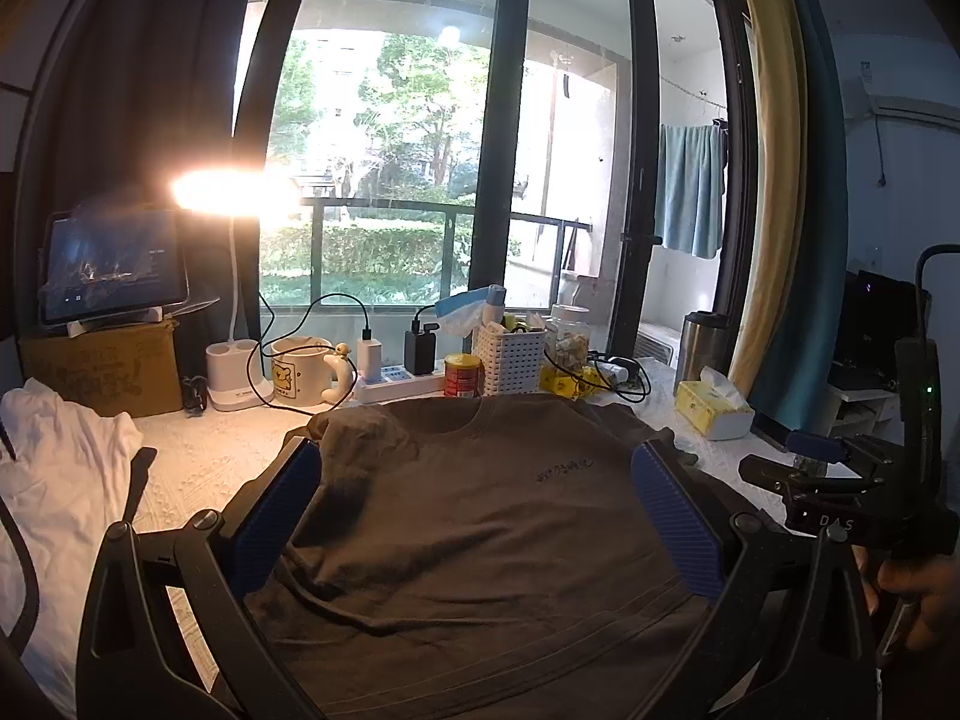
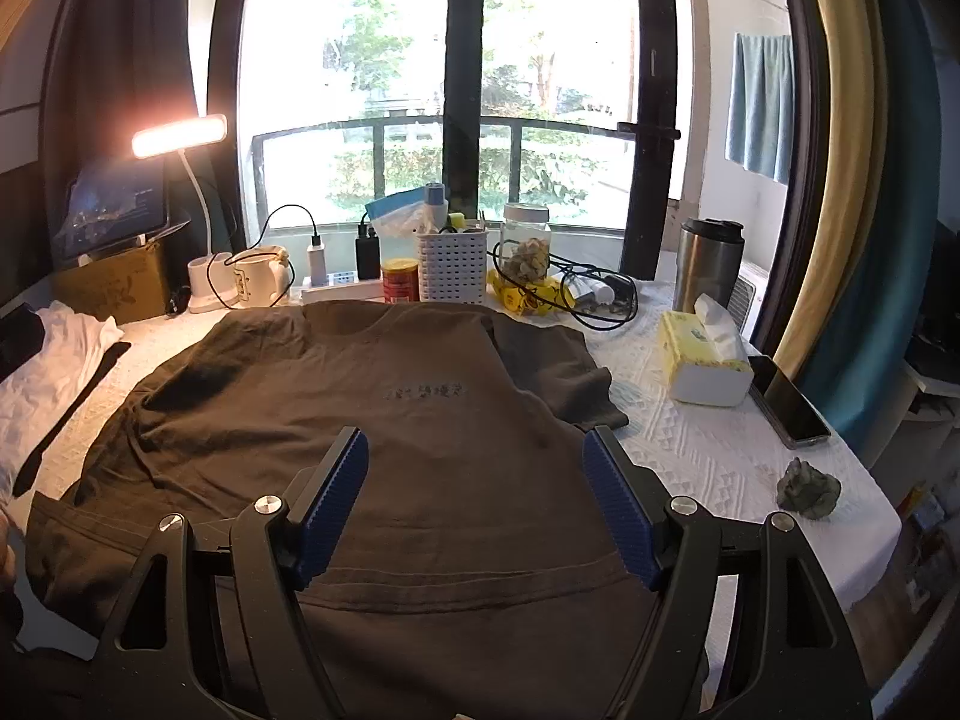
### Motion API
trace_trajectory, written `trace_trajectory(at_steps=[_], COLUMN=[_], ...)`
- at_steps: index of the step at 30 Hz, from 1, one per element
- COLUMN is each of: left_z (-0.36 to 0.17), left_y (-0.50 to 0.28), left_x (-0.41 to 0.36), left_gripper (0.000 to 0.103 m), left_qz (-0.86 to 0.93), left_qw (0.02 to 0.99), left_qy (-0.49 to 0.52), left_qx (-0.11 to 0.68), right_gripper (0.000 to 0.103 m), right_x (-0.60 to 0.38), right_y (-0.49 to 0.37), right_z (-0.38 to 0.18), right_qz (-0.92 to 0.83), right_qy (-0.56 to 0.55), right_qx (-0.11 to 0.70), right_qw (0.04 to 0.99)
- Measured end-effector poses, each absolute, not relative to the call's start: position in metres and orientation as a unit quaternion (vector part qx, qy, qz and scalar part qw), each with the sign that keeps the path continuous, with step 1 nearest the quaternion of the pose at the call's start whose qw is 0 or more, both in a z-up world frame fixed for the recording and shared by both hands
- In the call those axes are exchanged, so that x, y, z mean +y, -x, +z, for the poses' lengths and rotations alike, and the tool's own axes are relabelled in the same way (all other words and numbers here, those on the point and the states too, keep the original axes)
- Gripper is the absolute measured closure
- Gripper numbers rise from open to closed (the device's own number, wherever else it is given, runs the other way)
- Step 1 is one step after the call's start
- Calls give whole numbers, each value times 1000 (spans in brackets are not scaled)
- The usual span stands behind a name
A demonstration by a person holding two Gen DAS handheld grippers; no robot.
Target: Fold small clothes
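Note:
A brown T-shirt lies face up on the white-covered table, collar toward the window and hem toward me. Small printed text marks its chest. My left gripper hovers open over the shirt's body, its blue pads spread wide with only flat cloth below. The right gripper is also open, above the lower chest near the hem, with nothing between its pads. One sleeve spreads out to the right. A person's hand holds the right tool at the left view's right edge.
A white garment lies at the table's left. On the right are a tissue box, a phone, a grey lump and a steel tumbler. A basket, jar, red can, mug, cables, lamp and tablet line the window side.

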State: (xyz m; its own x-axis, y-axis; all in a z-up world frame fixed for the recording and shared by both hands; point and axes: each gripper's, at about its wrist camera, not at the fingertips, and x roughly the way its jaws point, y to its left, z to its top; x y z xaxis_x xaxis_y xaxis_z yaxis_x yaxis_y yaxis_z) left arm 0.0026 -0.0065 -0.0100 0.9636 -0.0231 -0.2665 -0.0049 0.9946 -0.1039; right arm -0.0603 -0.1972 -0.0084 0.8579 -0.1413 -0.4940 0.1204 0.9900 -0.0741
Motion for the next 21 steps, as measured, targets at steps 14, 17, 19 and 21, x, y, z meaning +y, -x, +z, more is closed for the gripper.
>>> trace_trajectory(at_steps=[14, 17, 19, 21], left_z=[-10, -11, -11, -11], left_y=[-4, -4, -4, -4], left_x=[-1, -1, -1, 0], left_gripper=[1, 1, 1, 1], left_qz=[7, 9, 9, 9], left_qw=[989, 989, 989, 989], left_qy=[52, 50, 51, 53], left_qx=[139, 139, 140, 140], right_gripper=[26, 26, 26, 26], right_x=[-197, -197, -197, -197], right_y=[60, 61, 60, 61], right_z=[-7, -7, -7, -7], right_qz=[-67, -67, -67, -67], right_qy=[19, 19, 19, 19], right_qx=[257, 257, 257, 257], right_qw=[964, 964, 964, 964])
